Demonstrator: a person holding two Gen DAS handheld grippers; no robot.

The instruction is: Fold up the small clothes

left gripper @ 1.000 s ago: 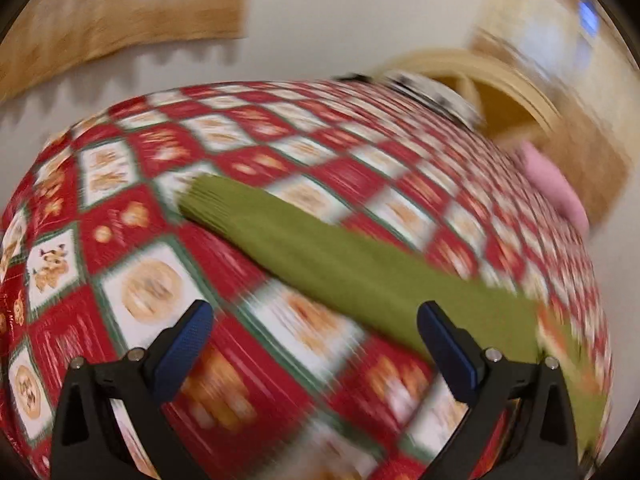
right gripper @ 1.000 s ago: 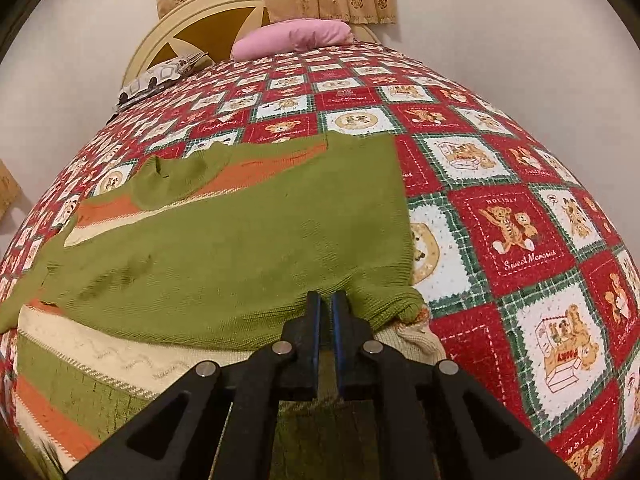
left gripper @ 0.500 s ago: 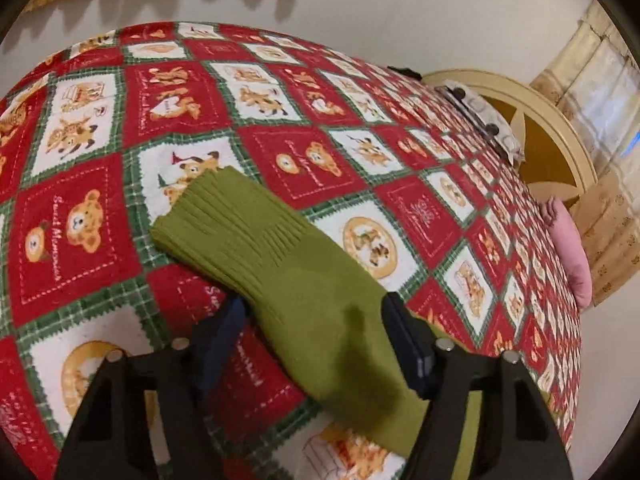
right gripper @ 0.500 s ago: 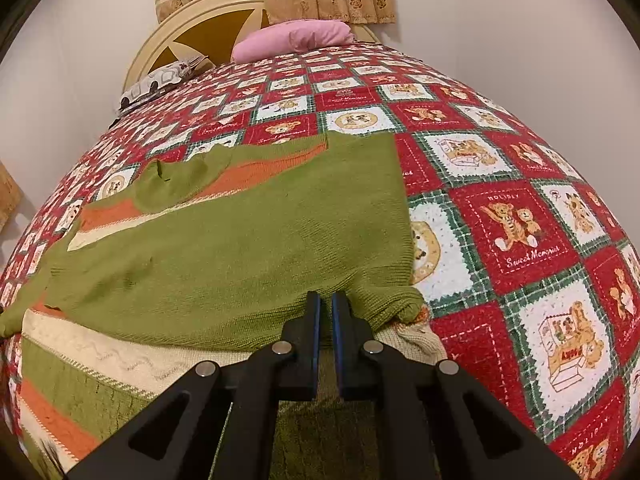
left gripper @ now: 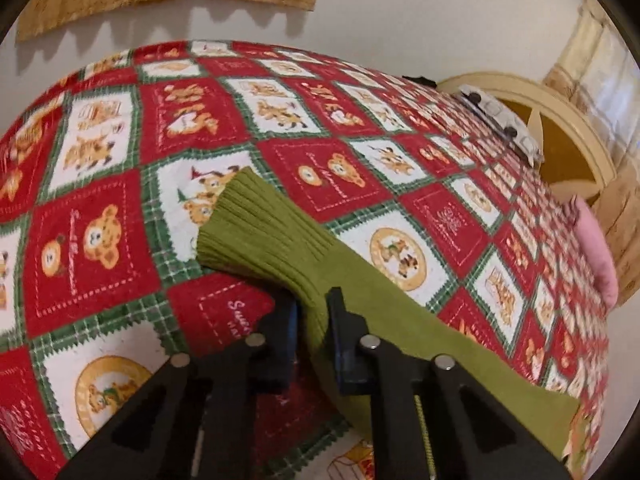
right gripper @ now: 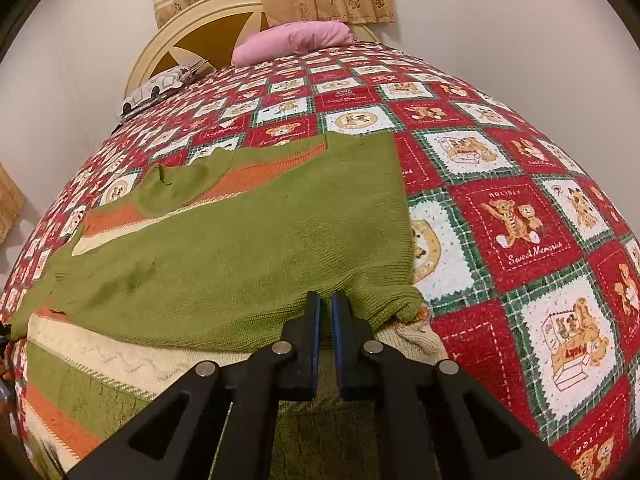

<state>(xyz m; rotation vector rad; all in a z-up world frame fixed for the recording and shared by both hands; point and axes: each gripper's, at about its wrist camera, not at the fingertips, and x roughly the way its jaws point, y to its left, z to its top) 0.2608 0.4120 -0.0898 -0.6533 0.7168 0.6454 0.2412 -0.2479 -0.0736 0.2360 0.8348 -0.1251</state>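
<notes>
A small green sweater with orange and cream stripes lies on a bed. Its body (right gripper: 240, 248) spreads across the right wrist view, part folded over itself. Its long green sleeve (left gripper: 360, 292) with a ribbed cuff (left gripper: 256, 232) runs across the left wrist view. My left gripper (left gripper: 312, 308) is shut on the sleeve just behind the cuff. My right gripper (right gripper: 325, 304) is shut on the folded green edge of the sweater body near the front.
The bed carries a red, white and green teddy-bear patchwork blanket (right gripper: 520, 224). A pink pillow (right gripper: 292, 40) and a patterned grey pillow (right gripper: 160, 88) lie at a cream headboard (left gripper: 560, 128). White walls close in on both sides.
My left gripper moved down onto the sleeve and closed from wide open to shut on it. My right gripper stayed still, shut on the sweater edge.
</notes>
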